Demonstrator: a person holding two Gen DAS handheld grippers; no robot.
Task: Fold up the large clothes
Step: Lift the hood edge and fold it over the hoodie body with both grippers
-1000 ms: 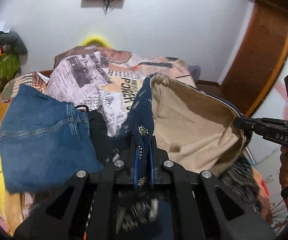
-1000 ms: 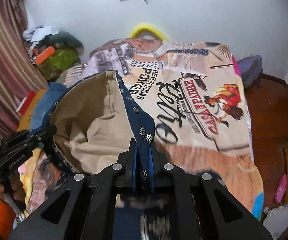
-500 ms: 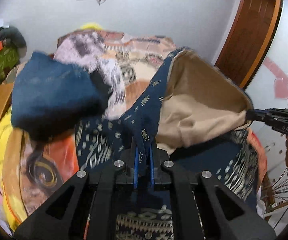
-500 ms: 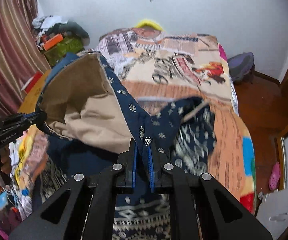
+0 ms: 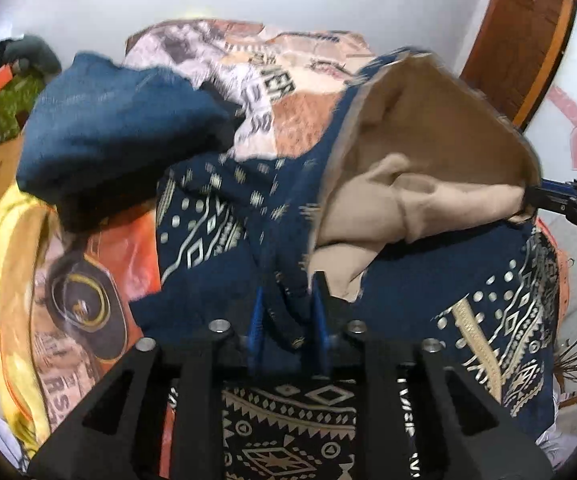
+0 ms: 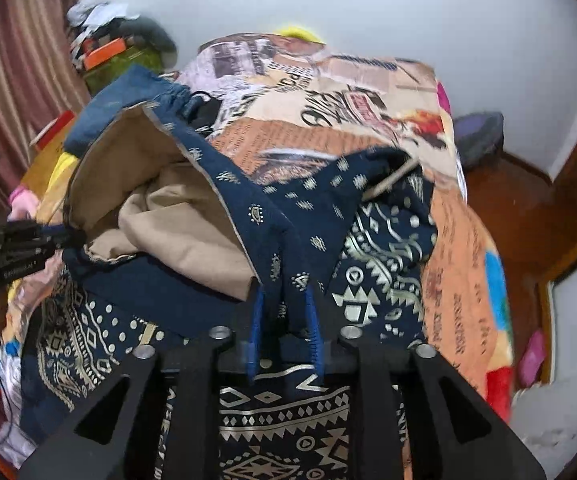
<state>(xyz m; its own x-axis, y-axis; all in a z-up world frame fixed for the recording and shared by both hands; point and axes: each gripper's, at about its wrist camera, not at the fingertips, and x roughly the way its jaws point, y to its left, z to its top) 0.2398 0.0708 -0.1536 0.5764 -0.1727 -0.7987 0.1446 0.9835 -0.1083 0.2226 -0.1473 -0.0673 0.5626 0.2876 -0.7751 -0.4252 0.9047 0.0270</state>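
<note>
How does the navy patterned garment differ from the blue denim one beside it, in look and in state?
The navy patterned garment carries pale geometric prints and a tan lining; the denim garment is plain blue. The navy one lies spread before both grippers; the denim one sits bunched on the bed. Both are dark blue clothes.

The printed bedspread carries big black letters, only "ER" clear; the rest of its lettering blurs beyond reading
</note>
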